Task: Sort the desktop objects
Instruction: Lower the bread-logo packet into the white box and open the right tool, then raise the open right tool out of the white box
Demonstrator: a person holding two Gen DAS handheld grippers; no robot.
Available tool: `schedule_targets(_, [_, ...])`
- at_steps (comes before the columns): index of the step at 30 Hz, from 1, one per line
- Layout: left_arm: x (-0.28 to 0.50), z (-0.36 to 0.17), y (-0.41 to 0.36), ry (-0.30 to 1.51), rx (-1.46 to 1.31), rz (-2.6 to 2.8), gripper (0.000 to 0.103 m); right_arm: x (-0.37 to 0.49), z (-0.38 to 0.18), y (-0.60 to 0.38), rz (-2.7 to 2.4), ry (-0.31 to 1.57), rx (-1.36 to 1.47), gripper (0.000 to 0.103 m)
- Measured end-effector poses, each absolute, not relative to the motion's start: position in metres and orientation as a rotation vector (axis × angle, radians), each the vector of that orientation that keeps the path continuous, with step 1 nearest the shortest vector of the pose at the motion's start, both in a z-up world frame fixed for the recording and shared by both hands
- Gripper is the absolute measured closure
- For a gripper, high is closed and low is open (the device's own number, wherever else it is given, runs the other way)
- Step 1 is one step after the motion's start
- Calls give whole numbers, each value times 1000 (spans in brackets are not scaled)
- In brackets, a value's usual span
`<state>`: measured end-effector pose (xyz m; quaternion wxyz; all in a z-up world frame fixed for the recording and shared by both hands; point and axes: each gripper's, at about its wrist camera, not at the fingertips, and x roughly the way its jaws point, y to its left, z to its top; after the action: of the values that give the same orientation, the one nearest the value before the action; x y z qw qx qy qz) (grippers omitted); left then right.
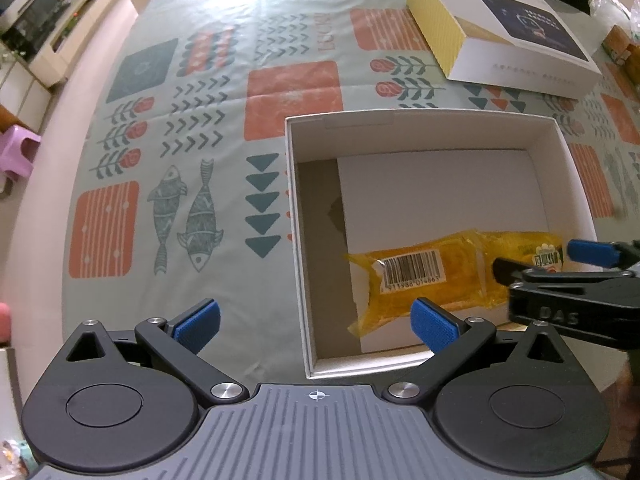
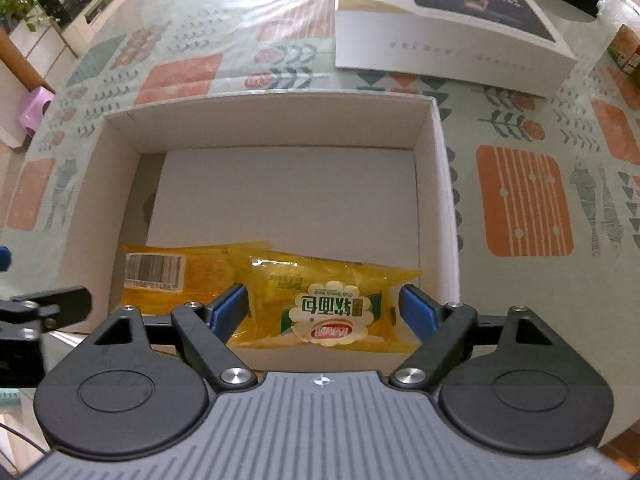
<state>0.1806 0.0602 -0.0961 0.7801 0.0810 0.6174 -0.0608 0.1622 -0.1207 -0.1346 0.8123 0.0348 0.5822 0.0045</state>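
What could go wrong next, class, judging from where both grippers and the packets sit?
1. The open right gripper straddles the front bread packet; lifting could drag it out of the white box.
2. The left gripper hovers close beside it, so they might collide over the barcode packet.

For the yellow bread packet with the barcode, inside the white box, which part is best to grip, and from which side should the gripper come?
Probably grip the barcode packet across its short width near the barcode end, coming from above. It lies flat on the floor of the white box, whose walls block side approaches, and the other packet overlaps its far end.
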Motion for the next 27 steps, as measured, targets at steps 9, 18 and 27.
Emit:
schedule_targets(9, [164, -88, 47, 1313, 183, -133, 0, 143, -79, -126, 21, 1114, 43, 0])
schedule_targets(18, [137, -77, 24, 1299, 191, -139, 0, 113, -49, -146, 2, 1083, 28, 0])
schedule_targets(27, [112, -72, 17, 1325, 149, -106, 0, 80, -57, -171, -5, 1137, 56, 0])
